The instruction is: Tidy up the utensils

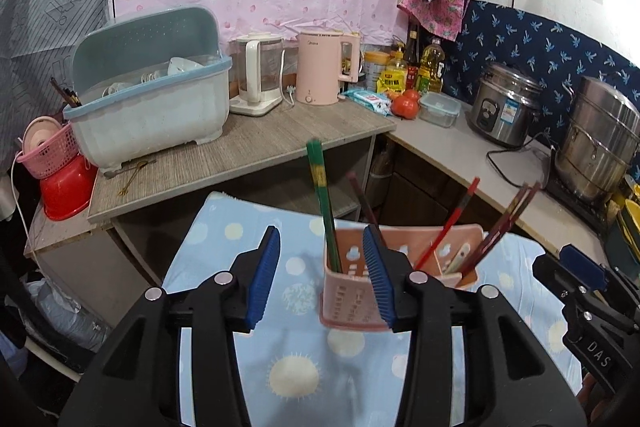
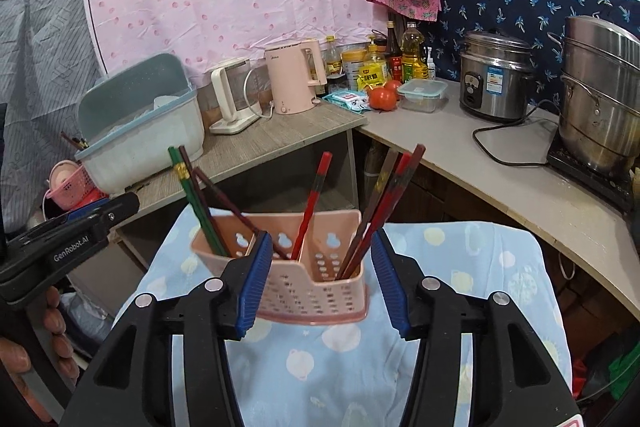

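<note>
Behind your pink holder (image 2: 296, 279) the bench (image 2: 280, 131) is carrying a pink kettle (image 2: 294, 81) and dish bin (image 2: 140, 131). Both your left gripper (image 1: 322, 277) and right gripper (image 2: 316, 285) are sitting spread, pinching nothing, with the holder and its chopsticks (image 2: 310, 205) standing on the blue cloth (image 2: 328, 367) just ahead.

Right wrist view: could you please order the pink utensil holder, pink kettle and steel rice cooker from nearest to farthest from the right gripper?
1. Pink perforated plastic utensil holder, between the jaws.
2. Pink electric kettle, rear counter, centre.
3. Steel rice cooker, rear right; nearly level with the kettle.

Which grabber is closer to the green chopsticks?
Left. The left gripper is open just before the green chopsticks; the right gripper is open at the pink holder's other end.
</note>
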A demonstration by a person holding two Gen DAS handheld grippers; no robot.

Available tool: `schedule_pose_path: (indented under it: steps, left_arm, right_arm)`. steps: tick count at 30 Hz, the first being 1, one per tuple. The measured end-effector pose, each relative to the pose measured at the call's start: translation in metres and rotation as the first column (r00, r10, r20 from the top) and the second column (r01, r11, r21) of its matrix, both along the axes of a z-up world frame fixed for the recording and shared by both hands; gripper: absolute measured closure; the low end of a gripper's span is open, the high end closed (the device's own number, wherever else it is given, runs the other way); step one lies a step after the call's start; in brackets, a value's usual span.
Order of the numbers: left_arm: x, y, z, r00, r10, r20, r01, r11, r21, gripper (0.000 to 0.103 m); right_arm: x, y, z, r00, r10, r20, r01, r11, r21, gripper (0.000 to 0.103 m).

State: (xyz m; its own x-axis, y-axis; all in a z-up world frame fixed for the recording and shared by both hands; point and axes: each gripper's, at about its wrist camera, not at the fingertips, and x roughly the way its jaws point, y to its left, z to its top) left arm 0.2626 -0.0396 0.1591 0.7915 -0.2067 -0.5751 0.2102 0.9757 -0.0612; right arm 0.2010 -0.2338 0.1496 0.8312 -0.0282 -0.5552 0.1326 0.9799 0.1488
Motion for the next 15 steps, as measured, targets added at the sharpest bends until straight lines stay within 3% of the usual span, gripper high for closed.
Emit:
schedule_pose_path:
  steps: [6, 15]
  left_arm:
    - [-0.022, 0.007, -0.017, 0.999, -0.003, -0.033, 0.003, 1.000, -0.002, 0.062]
    - [-0.051, 0.015, -0.036, 0.997, 0.000, -0.077, 0.000, 1.000, 0.001, 0.062]
  right_arm:
    - [-0.025, 0.012, -0.009, 1.000, 0.003, -0.010, -0.003, 0.999, -0.035, 0.053]
    - [-0.058, 0.017, -0.025, 0.999, -0.005, -0.041, 0.004, 1.000, -0.013, 0.053]
